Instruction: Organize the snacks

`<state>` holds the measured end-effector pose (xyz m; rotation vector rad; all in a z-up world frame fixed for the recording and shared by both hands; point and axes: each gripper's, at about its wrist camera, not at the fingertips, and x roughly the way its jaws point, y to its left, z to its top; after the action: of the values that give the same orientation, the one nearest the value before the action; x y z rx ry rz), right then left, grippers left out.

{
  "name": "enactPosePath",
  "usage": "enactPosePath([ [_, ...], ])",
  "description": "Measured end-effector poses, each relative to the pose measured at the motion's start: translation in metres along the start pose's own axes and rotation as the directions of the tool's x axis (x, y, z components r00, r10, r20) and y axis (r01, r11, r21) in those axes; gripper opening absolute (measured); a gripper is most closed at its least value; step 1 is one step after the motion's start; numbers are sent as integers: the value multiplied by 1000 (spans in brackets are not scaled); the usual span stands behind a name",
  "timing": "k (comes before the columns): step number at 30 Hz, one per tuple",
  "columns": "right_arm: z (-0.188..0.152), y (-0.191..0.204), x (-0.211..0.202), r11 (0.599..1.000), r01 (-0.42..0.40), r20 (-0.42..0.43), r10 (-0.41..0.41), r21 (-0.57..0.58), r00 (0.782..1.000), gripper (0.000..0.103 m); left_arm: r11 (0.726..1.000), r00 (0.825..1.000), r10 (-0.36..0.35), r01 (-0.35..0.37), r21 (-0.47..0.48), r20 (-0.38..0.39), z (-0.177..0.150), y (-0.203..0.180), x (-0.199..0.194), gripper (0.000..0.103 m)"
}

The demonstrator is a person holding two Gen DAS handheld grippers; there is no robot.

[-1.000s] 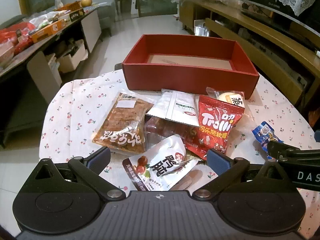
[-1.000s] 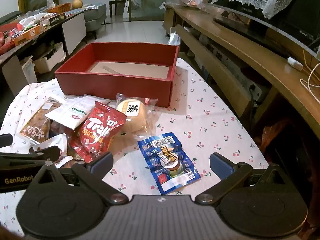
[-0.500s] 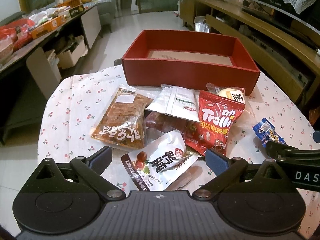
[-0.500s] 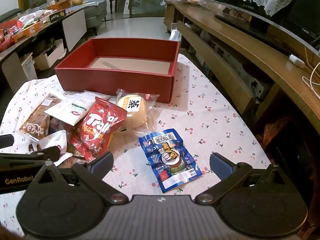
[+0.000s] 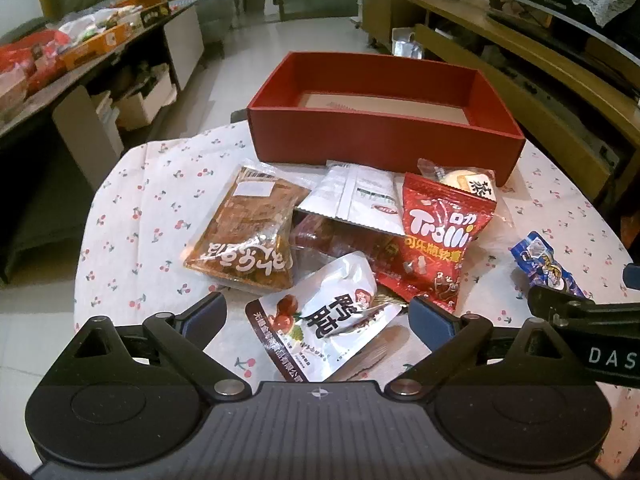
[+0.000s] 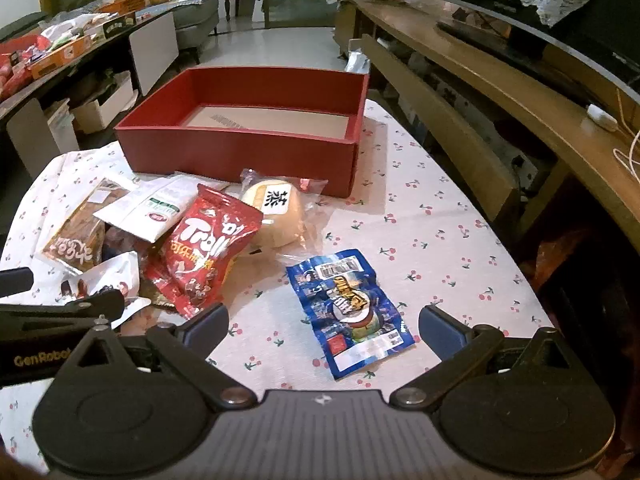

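Observation:
An empty red box (image 5: 384, 136) (image 6: 240, 148) stands at the far side of the cherry-print table (image 5: 132, 208). Before it lies a pile of snacks: a brown packet (image 5: 248, 232), a white flat packet (image 5: 356, 196), a red Trolli bag (image 5: 440, 236) (image 6: 204, 252), a wrapped bun (image 6: 276, 212), and a white pouch with dark print (image 5: 324, 320). A blue packet (image 6: 348, 308) (image 5: 544, 264) lies apart to the right. My left gripper (image 5: 318, 316) is open with the white pouch between its fingers. My right gripper (image 6: 324, 324) is open over the blue packet.
A cluttered side table (image 5: 60, 48) with boxes stands at the left. A long wooden bench (image 6: 500, 80) runs along the right. Tiled floor (image 5: 304, 36) lies beyond the table. Each gripper's side shows in the other's view.
Both grippers have moved slightly forward and down toward the snacks, so the pile and box look a little nearer. Both stay open. No snack has moved.

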<state>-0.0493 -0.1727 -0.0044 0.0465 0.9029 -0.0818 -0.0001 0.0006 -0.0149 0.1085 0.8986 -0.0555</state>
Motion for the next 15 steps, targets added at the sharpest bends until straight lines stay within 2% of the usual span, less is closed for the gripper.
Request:
enactPosePath([
  [15,0,1,5,1000,-14,-22,14,-8,1000,103,1000,1000,-5,5,-6,-18,-2,1,3,97],
])
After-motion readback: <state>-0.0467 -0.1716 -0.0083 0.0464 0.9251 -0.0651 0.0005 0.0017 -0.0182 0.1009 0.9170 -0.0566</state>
